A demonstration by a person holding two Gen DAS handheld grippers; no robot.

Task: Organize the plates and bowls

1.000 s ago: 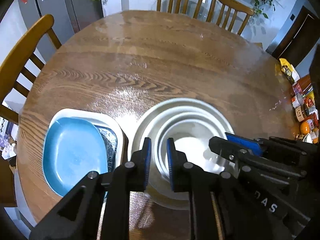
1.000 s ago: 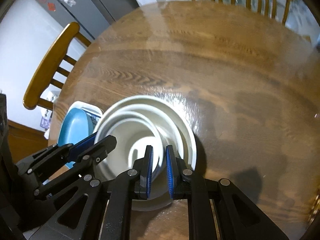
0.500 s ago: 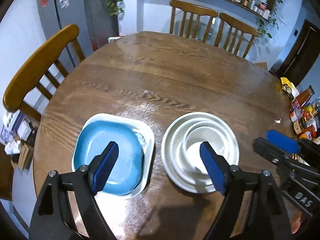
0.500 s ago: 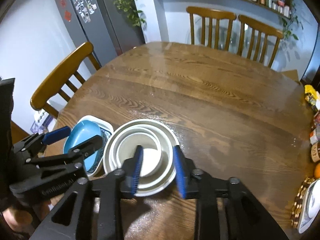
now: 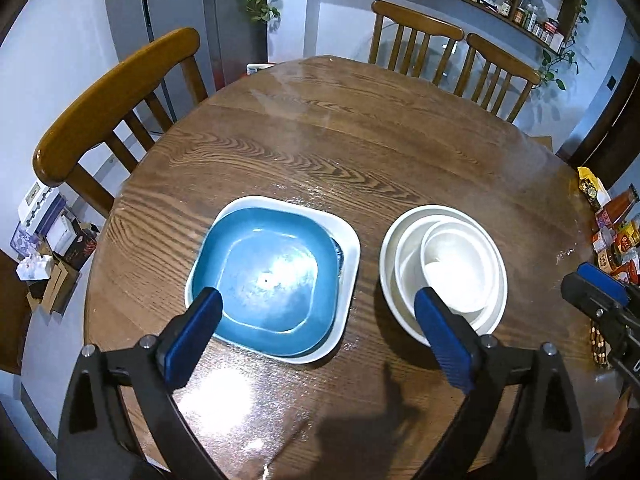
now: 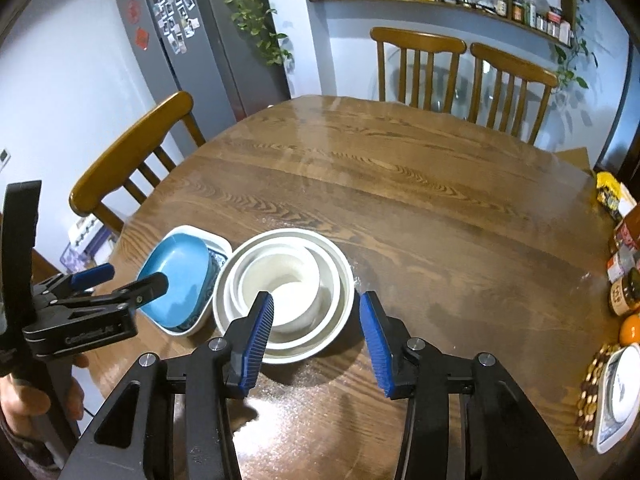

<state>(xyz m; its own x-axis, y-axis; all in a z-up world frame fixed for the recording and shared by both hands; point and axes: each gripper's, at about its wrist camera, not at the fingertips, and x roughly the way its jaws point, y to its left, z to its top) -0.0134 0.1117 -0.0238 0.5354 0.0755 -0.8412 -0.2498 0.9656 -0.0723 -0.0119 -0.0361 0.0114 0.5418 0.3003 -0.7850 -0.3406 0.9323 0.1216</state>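
Note:
On the round wooden table [image 5: 360, 140] a blue square plate [image 5: 264, 276] lies in a white square plate [image 5: 348, 240]. Right of it stand three nested white bowls [image 5: 460, 272]. My left gripper [image 5: 316, 300] hovers above and in front of both stacks, its jaws opening wide with nothing between them. My right gripper [image 6: 316, 300] hangs above the near rim of the bowls [image 6: 288, 280], jaws opening, gripping nothing. The right wrist view shows the left gripper [image 6: 124, 278] over the blue plate [image 6: 176, 276], held by a hand.
Wooden chairs stand at the left [image 5: 116, 96] and the far side [image 5: 416, 36]. Jars and packets [image 6: 622, 280], an orange [image 6: 630, 328] and a dish on a beaded mat [image 6: 616, 396] crowd the table's right edge. A grey fridge [image 6: 192, 40] stands behind.
Both grippers were shut at the white bowls a second ago. They have opened, risen and drawn back, so both stacks now show whole; the bowls stay on the table.

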